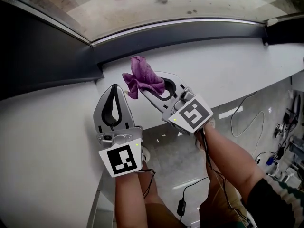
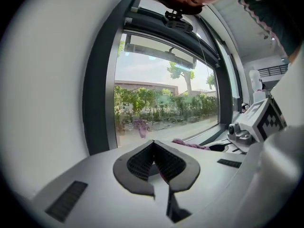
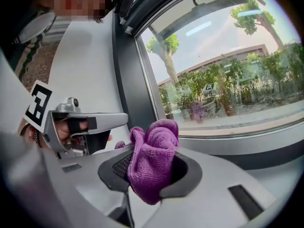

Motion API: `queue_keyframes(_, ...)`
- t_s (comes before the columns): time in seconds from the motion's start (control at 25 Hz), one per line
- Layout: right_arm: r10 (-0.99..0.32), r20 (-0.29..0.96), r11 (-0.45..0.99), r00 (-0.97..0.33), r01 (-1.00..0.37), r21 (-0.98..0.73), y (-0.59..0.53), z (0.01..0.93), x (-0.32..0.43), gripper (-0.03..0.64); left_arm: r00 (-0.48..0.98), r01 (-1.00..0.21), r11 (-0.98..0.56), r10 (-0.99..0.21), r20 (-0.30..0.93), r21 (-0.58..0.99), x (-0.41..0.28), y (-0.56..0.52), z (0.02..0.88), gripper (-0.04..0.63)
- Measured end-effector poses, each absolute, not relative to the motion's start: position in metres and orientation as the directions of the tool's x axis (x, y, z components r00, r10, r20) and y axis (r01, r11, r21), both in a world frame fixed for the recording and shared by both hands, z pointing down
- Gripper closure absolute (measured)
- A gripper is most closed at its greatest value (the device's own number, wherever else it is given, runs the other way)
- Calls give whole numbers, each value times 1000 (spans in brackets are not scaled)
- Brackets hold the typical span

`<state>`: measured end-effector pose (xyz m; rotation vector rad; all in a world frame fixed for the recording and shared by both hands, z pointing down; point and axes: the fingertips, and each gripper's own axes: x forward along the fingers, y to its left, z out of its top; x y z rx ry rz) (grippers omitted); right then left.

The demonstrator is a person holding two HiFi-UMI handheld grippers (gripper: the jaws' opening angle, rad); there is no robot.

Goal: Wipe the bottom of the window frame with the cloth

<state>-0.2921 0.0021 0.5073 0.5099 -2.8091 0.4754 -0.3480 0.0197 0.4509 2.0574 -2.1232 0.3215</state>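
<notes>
My right gripper [image 1: 148,92] clamps the bunched purple cloth [image 1: 141,75] over the white sill [image 1: 228,65], near the dark window frame [image 1: 190,31]; my left gripper [image 1: 114,95] is closed tight, empty.

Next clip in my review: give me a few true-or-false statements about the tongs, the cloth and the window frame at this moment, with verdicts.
1. The right tongs are shut on a purple cloth. True.
2. The left tongs are spread wide open. False: they are closed together with nothing between them.
3. Both tongs hold the purple cloth. False: only the right tongs hold it; the left tongs are beside it, empty.
4. The window frame is dark. True.
</notes>
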Motion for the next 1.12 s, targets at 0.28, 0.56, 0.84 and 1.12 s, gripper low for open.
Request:
queue_keyframes(0.28, -272, 324, 890, -906, -365, -274, -9, 536, -318, 489, -40, -999, 30, -953, 299, -38, -353, 24, 474, 589)
queue_keyframes(0.56, -248, 379, 895, -891, -361, -262, -8, 566, -335, 489, -58, -998, 55, -946, 319, -19, -365, 21, 486, 589)
queue_keyframes(0.84, -235, 414, 888, -880, -367, -277, -5, 580, -338, 489, -39, -999, 39, -943, 330, -7, -364, 19, 493, 589)
queue_keyframes(1.12, -227, 449, 891, -864, -371, -263, -1, 587, -337, 489, -28, -999, 20, -945, 325, -26, -362, 17, 491, 589)
